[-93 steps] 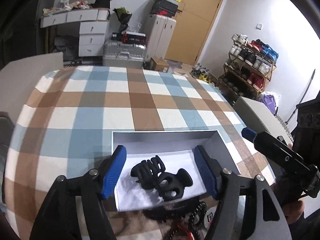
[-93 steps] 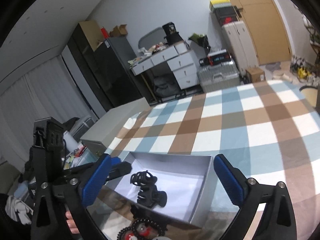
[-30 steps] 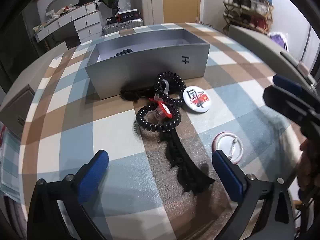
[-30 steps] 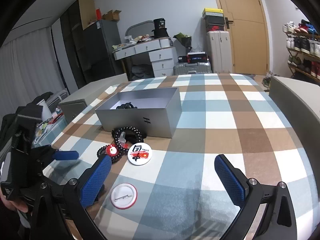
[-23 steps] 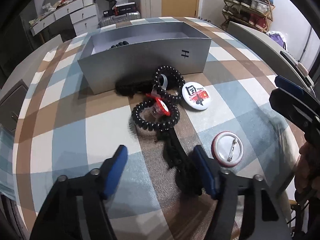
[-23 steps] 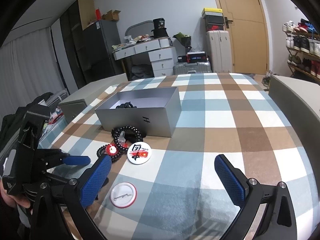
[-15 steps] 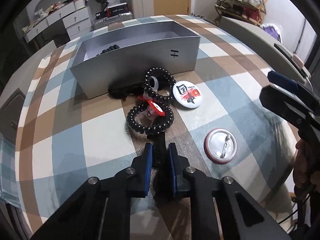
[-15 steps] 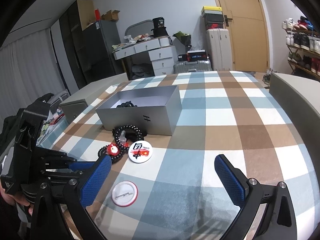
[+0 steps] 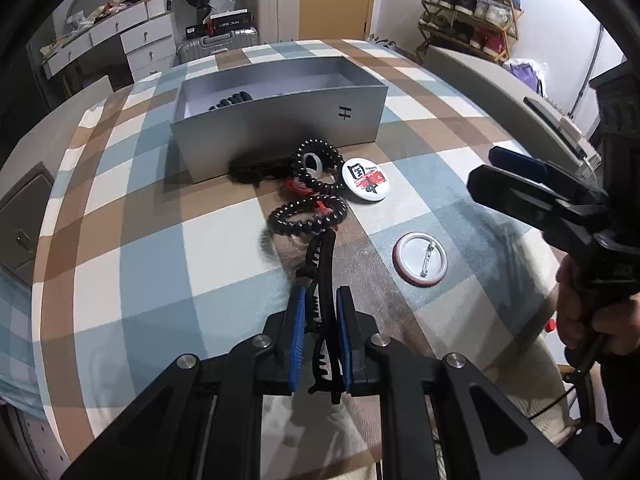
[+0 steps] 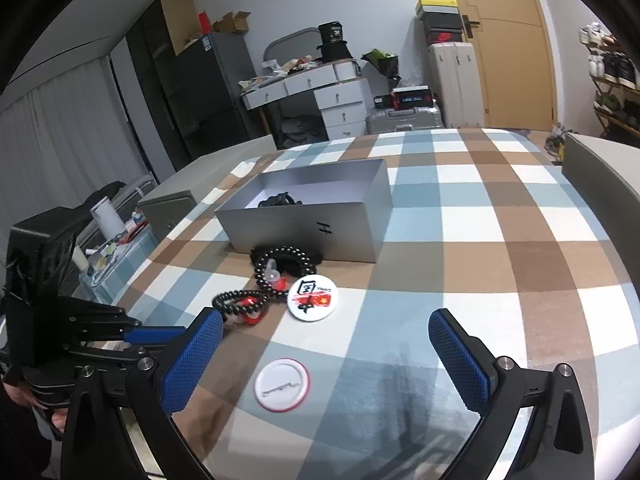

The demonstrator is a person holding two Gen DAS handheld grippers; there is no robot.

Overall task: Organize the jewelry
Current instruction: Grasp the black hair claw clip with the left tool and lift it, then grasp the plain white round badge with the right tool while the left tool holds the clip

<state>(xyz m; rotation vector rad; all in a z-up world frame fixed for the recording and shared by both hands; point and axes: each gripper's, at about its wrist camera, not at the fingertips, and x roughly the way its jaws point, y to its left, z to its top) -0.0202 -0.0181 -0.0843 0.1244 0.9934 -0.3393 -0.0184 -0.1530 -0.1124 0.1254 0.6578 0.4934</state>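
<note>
Left wrist view showed the left tool [image 9: 320, 304] closed on a black toothed hair clip [image 9: 323, 276], its blue pads pressing the clip from both sides. The clip's far end reached toward the black beaded bracelets [image 9: 307, 216], which lay on the checked desk [image 9: 140, 240] just in front of the grey box [image 9: 280, 120]. The box stood near the middle of the desk with its top open and dark clips [image 9: 232, 101] inside it. A printed badge [image 9: 365, 179] lay just beside the bracelets, and a second badge [image 9: 420, 259] lay face down, near the clip. To the left of the clip the desk surface was free up to its rounded edge. On the right, the right tool [image 10: 326, 354] stood with its jaws wide apart and nothing between them, over the desk near the face-down badge. One second earlier the left tool was wide open above the clip; now it had shut on it.
</note>
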